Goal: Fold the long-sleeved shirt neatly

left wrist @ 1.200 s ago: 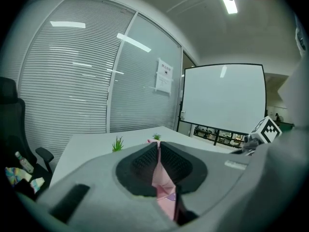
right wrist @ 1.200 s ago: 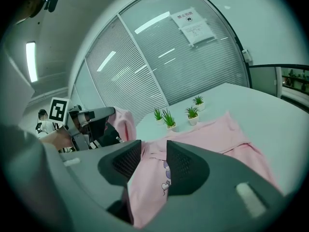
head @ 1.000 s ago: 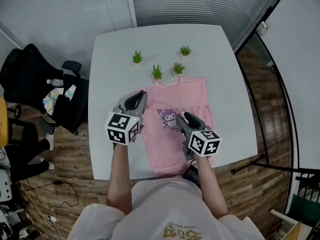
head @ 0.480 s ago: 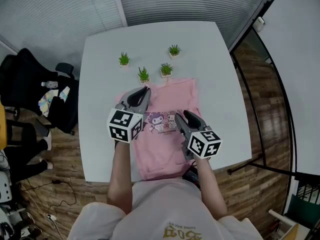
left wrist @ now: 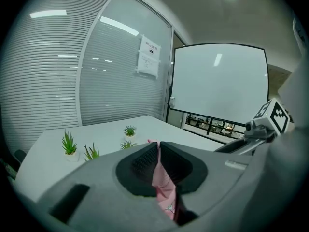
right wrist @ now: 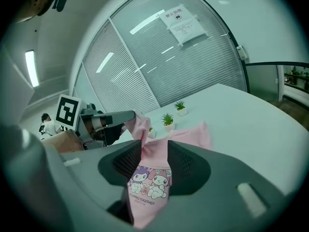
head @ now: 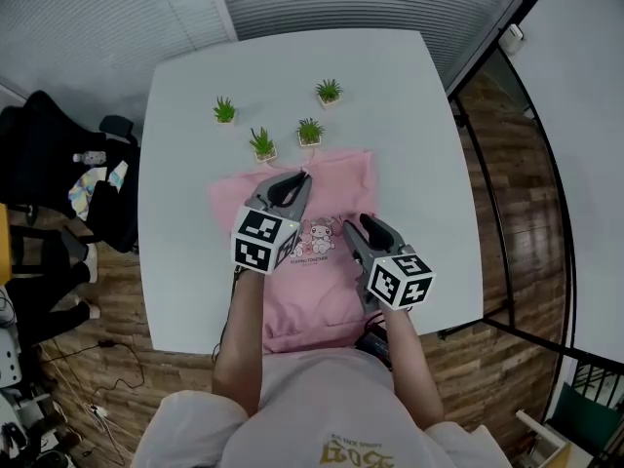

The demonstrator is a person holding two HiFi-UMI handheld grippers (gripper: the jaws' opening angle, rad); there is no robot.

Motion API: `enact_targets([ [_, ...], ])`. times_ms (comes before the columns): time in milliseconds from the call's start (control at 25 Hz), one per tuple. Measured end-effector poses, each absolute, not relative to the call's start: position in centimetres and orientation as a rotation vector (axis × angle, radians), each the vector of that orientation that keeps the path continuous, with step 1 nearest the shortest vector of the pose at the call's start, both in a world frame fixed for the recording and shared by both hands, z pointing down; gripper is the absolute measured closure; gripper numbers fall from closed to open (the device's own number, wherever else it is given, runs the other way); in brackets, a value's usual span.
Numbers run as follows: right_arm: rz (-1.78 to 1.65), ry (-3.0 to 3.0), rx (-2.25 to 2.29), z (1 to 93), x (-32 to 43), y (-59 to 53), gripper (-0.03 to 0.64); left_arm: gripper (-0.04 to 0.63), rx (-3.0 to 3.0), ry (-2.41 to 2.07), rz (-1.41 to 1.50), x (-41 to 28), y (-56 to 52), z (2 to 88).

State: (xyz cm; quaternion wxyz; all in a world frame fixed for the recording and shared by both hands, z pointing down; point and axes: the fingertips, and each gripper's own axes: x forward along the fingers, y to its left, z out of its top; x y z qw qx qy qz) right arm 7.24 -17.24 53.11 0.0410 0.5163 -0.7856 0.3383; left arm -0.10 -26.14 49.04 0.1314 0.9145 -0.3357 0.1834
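Observation:
A pink long-sleeved shirt (head: 336, 178) with a cartoon print lies on the white table (head: 419, 115), its hem toward the person. My left gripper (head: 296, 181) hovers over the shirt's upper left part, shut on a thin fold of pink fabric (left wrist: 161, 178). That fold rises off the shirt to the left gripper (right wrist: 126, 121). My right gripper (head: 364, 225) hangs above the shirt's right half with its jaws apart. Between them I see the flat printed front (right wrist: 148, 178), with no pad pressing on it.
Several small potted plants (head: 310, 131) stand just beyond the collar, one (head: 261, 144) close to the left shoulder. A black office chair (head: 58, 164) stands left of the table. The wooden floor (head: 507, 193) drops away on the right.
My left gripper has carried its pink fold rightward, from the shirt's left edge to over the body. The right gripper has shifted a little; its jaws look the same.

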Motion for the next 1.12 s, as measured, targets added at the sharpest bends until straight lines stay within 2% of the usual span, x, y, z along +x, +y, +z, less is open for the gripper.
enact_targets([
  [480, 1.061, -2.385, 1.561, 55.2, 10.0, -17.7, 0.443, 0.574, 2.681, -0.926, 0.589, 4.6, -26.0, 50.5],
  [1120, 1.041, -2.348, 1.463, 57.6, 11.9, -16.9, 0.44, 0.572, 2.621, -0.861, 0.82, 9.2, -26.1, 58.6],
])
